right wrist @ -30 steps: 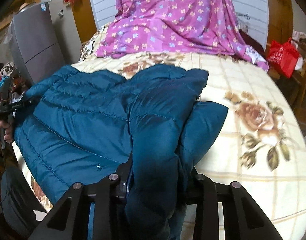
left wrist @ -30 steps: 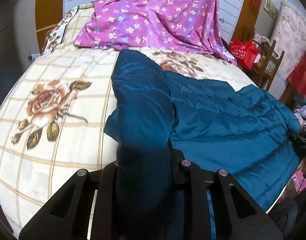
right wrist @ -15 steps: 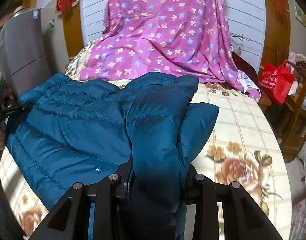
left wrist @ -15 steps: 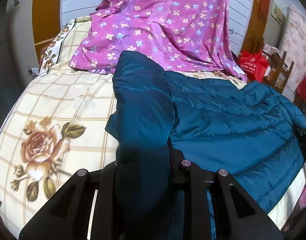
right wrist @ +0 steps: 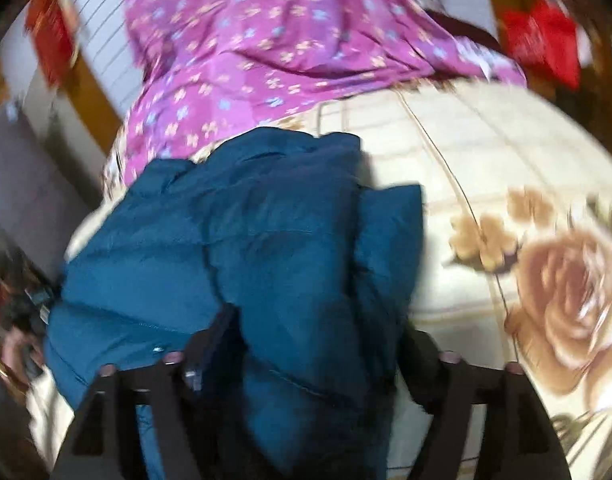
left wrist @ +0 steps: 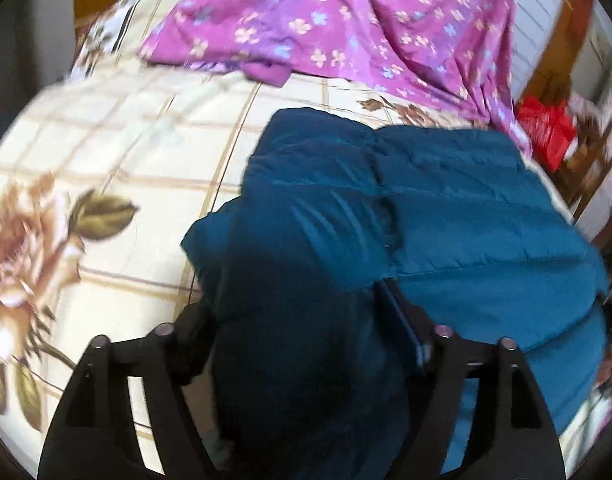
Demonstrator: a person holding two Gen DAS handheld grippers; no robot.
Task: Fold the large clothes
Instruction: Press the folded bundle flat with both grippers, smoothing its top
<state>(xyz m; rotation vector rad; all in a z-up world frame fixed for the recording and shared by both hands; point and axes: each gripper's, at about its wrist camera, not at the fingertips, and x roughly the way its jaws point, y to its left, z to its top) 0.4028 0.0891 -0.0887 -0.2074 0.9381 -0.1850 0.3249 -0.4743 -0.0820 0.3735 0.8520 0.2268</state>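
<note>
- Left wrist view: my left gripper (left wrist: 306,344) has its jaws opening, spread wide, with a thick fold of the blue puffer jacket (left wrist: 446,216) between the fingers (left wrist: 191,340); the fabric fills the gap, and I can't tell if the pads touch it
- Jacket bulk runs ahead and to the right of this gripper, lying on the rose-print bedsheet (left wrist: 105,152)
- Purple floral cloth (left wrist: 346,20) sits farther ahead at the far end of the bed, apart from the jacket
- Red bag (left wrist: 546,128) far ahead-right, off the bed; frame blurred
- Right wrist view: my right gripper (right wrist: 306,364) likewise has jaws opening, wide apart, jacket (right wrist: 265,240) fold between them, draped over the near end
- From this gripper the rest of the jacket spreads ahead and to the left; bare bedsheet (right wrist: 486,152) with a big rose to the right
- Purple floral cloth (right wrist: 265,40) ahead, just beyond the jacket's far edge
- Red bag (right wrist: 546,48) far ahead-right
- A hand (right wrist: 17,348) holding something dark at the far left edge, heavily blurred
</note>
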